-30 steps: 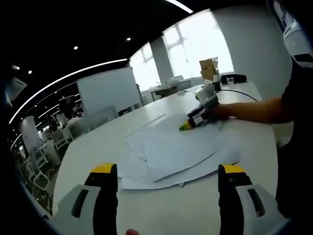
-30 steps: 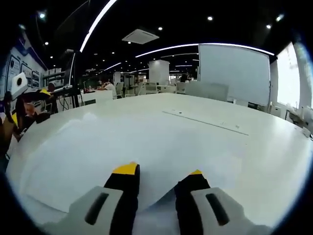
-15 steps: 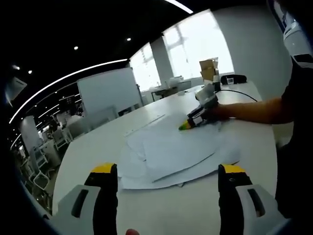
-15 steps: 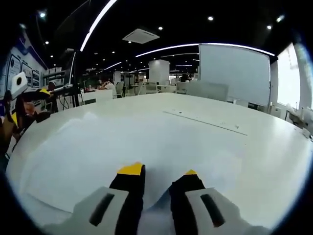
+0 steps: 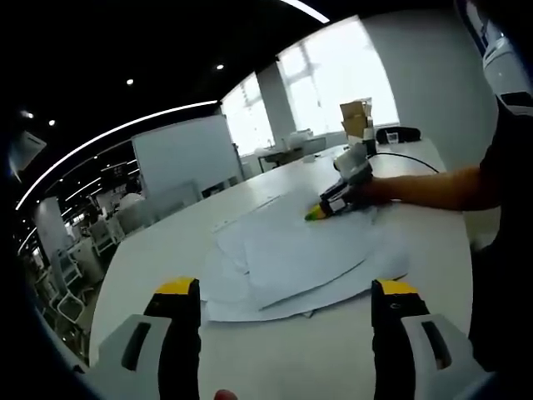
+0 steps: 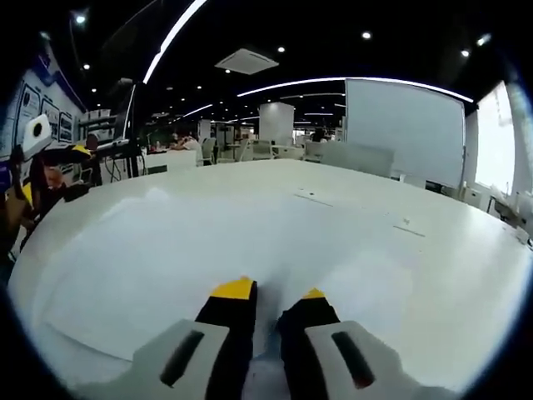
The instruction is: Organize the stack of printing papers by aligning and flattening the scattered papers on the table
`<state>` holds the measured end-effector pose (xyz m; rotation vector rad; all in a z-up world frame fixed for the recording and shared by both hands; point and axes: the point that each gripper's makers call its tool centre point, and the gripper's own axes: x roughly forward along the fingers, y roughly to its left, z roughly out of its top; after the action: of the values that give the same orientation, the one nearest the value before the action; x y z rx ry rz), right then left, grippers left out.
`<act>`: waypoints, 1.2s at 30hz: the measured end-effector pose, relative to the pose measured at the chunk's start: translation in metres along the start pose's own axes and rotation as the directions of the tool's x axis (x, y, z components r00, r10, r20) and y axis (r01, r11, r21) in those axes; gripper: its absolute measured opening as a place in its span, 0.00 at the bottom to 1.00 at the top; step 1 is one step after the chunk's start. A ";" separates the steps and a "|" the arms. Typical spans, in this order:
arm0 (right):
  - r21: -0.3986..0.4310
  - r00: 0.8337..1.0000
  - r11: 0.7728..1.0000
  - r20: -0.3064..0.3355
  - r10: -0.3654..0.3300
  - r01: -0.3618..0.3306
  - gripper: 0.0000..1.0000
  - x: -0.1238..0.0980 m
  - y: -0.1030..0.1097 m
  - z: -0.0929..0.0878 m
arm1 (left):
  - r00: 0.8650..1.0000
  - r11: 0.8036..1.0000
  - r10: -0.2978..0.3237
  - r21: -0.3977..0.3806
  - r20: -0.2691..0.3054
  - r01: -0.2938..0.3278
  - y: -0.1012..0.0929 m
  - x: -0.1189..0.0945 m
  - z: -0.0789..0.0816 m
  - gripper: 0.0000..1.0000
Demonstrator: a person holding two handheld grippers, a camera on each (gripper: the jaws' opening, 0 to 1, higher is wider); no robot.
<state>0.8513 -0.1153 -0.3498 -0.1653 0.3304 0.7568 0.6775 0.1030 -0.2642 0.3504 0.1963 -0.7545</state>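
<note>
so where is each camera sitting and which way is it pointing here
Left gripper view: rides the left tool, held back from the scattered papers, facing across the table toward bright windows; its wide-apart jaws and the person's forearm show.
Right gripper view: rides the right tool, low over the papers, facing a whiteboard; its jaws are nearly together on a sheet.
Shared: papers, table; each view catches the other tool.

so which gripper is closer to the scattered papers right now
Right. The right gripper is down on the scattered papers at their far edge, jaws nearly closed over a sheet. The left gripper hangs back off the near edge, jaws wide open.
</note>
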 end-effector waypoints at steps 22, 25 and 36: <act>-0.006 1.000 1.000 -0.003 0.022 -0.022 0.00 0.001 0.007 0.000 | 1.000 1.000 -0.006 -0.006 0.006 0.006 -0.001 0.000 0.000 0.87; -0.011 1.000 1.000 -0.004 0.024 -0.024 0.00 0.001 0.008 0.000 | 1.000 1.000 -0.012 -0.007 0.006 0.012 -0.002 0.000 0.000 0.88; 0.005 1.000 1.000 -0.008 0.025 -0.025 0.00 0.000 0.008 0.000 | 1.000 1.000 -0.009 -0.001 0.006 0.009 0.000 0.000 0.002 0.88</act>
<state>0.8456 -0.1094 -0.3501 -0.1599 0.3426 0.7806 0.6774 0.1023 -0.2626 0.3465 0.1924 -0.7643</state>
